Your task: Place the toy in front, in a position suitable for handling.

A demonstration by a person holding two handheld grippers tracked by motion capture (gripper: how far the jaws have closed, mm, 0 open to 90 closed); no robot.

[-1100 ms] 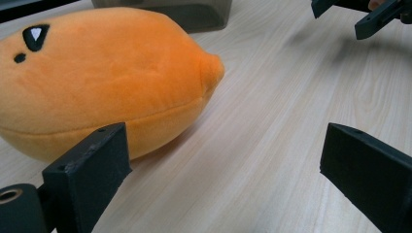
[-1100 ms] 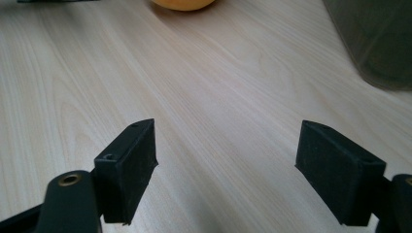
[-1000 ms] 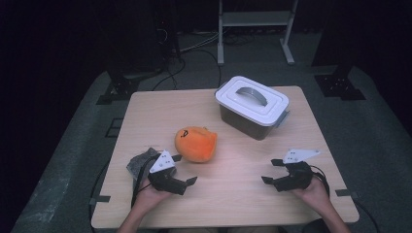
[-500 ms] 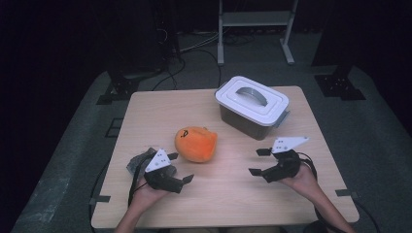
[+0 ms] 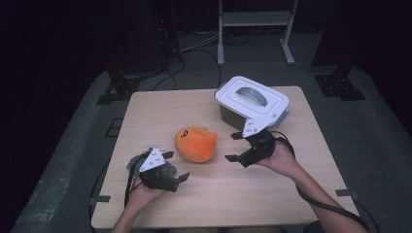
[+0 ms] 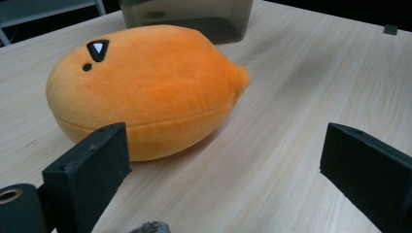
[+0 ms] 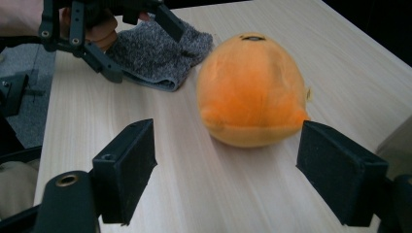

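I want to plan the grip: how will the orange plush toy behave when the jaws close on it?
The plush toy looks soft and stuffed, so it will probably squash and feel light. Its fuzzy fabric should hardly slip. Being egg-shaped, it may roll if pushed. The right gripper, open, already faces it.

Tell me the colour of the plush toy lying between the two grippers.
Orange, with small black markings on top; the plush toy shows best in the left gripper view.

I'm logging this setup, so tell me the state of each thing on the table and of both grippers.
Orange plush toy: lying on its side, untouched.
Storage box: lid on, handle folded flat.
Grey cloth: crumpled under the left gripper.
Left gripper: jaws open, empty.
Right gripper: jaws open, empty, aimed at the toy.
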